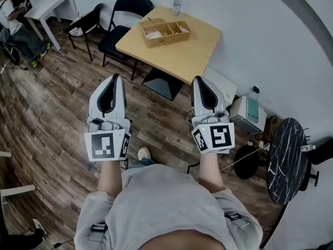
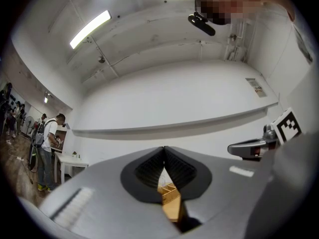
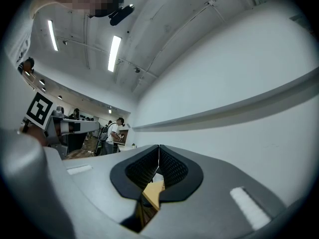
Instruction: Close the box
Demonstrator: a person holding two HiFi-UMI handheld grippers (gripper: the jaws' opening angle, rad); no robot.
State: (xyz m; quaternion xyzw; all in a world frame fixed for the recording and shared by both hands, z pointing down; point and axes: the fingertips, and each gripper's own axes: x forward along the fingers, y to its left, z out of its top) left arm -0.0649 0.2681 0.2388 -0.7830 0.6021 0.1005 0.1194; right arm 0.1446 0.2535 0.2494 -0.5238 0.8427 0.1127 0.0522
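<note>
An open wooden box (image 1: 163, 32) with compartments sits on a light wooden table (image 1: 182, 56) at the far middle of the head view. My left gripper (image 1: 115, 78) and right gripper (image 1: 197, 80) are held side by side well short of the table, over the floor. Both are shut, with nothing between the jaws. Through the gap below the left jaws a sliver of the box (image 2: 168, 191) and the table (image 2: 172, 209) shows. In the right gripper view only a corner of the table (image 3: 152, 194) shows there.
Black folding chairs (image 1: 122, 22) stand left of the table, and a clear bottle (image 1: 178, 5) at its far edge. A white table (image 1: 49, 7) and a seated person (image 1: 15, 27) are at far left. A black marble round table (image 1: 285, 158) stands at right.
</note>
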